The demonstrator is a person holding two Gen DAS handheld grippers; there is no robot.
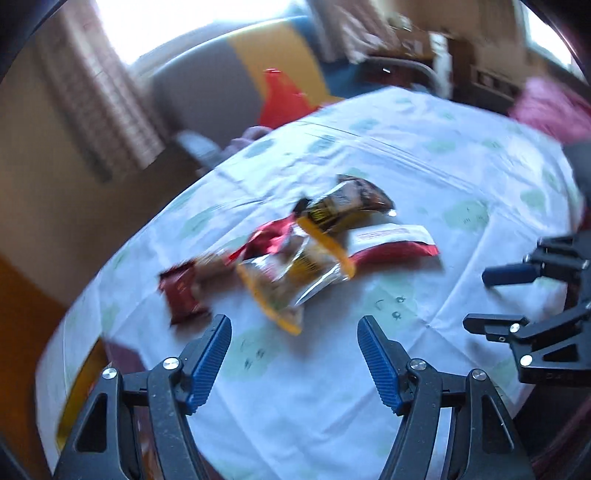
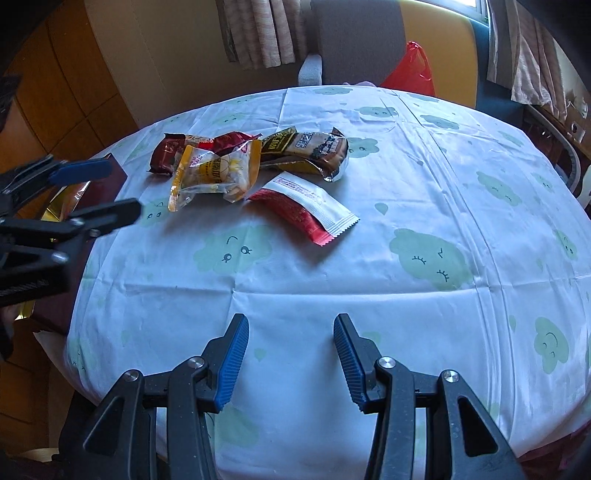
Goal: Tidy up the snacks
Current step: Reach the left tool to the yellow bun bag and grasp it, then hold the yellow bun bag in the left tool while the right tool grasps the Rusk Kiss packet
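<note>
Several snack packets lie in a loose pile on the cloud-print tablecloth [image 2: 332,295]. A yellow-edged clear packet [image 2: 216,173] lies in front of a dark red one [image 2: 168,152]. A brown and black packet [image 2: 310,149] lies behind a red and white packet [image 2: 308,206]. The same pile shows blurred in the left wrist view [image 1: 291,258]. My left gripper [image 1: 294,328] is open and empty, just short of the pile; it also shows at the left of the right wrist view [image 2: 110,190]. My right gripper [image 2: 291,328] is open and empty, well short of the packets; it also shows in the left wrist view [image 1: 476,295].
A dark red box with a gold inside [image 2: 66,199] sits at the table's left edge under my left gripper. A red plastic bag [image 2: 413,70] and a grey and yellow chair back [image 2: 362,33] stand behind the table. Curtains [image 2: 258,33] hang beyond.
</note>
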